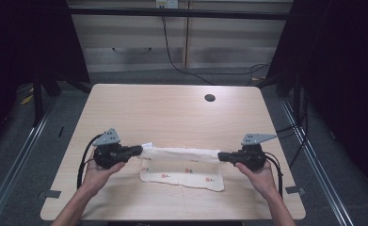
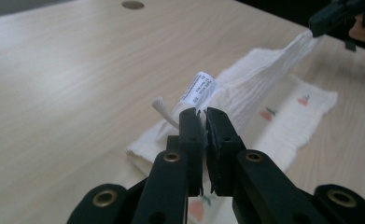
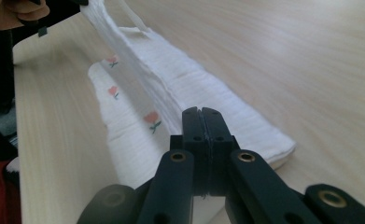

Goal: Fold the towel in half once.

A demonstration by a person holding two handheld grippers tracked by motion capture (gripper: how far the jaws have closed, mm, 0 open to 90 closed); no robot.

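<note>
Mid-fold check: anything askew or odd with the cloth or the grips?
Nothing stands out. The left gripper and right gripper each pinch one end of the white cloth, its held edge stretched between them, the rest lying flat on the table.

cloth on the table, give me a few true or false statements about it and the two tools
1. Both tools grip the white cloth, one at each end. True.
2. The cloth is plain, with no print. False: it carries small red flower motifs.
3. The left tool is shut on the end that bears a label. True.
4. The right tool hangs open above the cloth. False: its jaws are clamped on the cloth's edge.
5. The whole cloth is lifted off the table. False: its near part lies on the tabletop.
</note>
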